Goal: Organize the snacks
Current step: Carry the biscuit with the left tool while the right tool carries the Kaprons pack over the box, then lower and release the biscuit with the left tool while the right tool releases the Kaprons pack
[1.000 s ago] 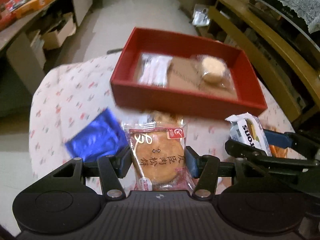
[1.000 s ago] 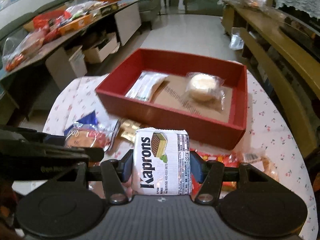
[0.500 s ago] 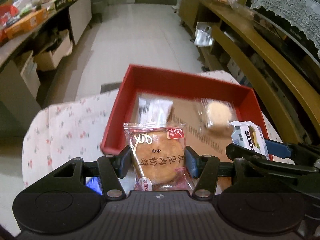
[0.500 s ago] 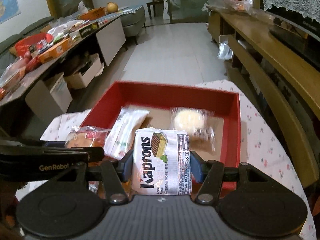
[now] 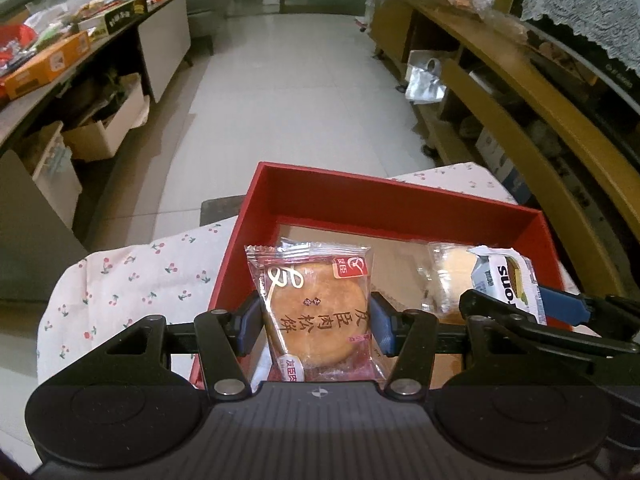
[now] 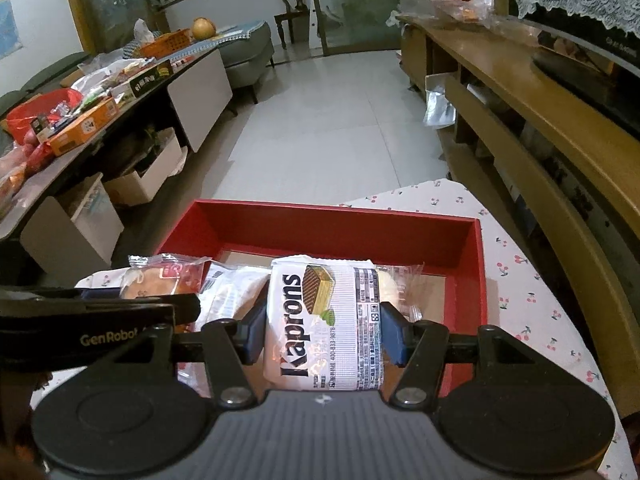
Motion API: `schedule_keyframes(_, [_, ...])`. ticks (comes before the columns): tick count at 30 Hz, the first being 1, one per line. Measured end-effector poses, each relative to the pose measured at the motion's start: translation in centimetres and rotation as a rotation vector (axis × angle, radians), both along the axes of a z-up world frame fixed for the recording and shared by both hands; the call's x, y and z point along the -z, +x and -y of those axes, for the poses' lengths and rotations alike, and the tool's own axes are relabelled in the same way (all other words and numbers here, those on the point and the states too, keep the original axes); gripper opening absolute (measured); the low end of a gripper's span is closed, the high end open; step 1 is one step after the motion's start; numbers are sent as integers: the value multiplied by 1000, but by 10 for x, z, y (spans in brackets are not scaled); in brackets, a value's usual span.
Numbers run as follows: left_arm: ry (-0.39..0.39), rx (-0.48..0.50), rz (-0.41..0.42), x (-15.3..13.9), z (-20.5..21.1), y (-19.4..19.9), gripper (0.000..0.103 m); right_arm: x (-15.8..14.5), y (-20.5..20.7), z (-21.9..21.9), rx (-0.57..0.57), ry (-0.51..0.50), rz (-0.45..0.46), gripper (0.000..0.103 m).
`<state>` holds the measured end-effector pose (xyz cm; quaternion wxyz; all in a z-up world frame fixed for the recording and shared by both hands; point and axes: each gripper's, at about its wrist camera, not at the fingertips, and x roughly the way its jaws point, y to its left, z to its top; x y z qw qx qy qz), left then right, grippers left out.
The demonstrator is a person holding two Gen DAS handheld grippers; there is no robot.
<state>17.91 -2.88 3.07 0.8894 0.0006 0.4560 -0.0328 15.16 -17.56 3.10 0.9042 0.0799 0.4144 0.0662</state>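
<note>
the left gripper clamps the round cake packet, the right gripper clamps the kaprons wafer pack; better lower both onto bare floor at centre frame of the red box before letting go.

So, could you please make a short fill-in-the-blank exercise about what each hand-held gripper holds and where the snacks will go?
1. The left hand-held gripper holds a round ____ in a clear wrapper.
2. The packet in the right hand-held gripper carries the printed word ____.
3. Both snacks hang over an open box whose walls are ____.
4. The tablecloth under the box has a pattern of small ____.

Missing words: pastry; Kaprons; red; cherries
</note>
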Motion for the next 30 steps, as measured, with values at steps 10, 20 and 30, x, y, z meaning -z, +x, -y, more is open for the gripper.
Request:
schedule_keyframes(10, [23, -13, -39, 18, 1, 8, 61, 18, 9, -5, -7, -35, -32, 66])
schedule_keyframes(20, [47, -15, -68, 34, 3, 11, 61, 33, 14, -8, -9, -65, -52, 66])
schedule_keyframes(30, [58, -15, -89, 44, 3, 11, 62, 42, 17, -13, -25, -99, -63, 66])
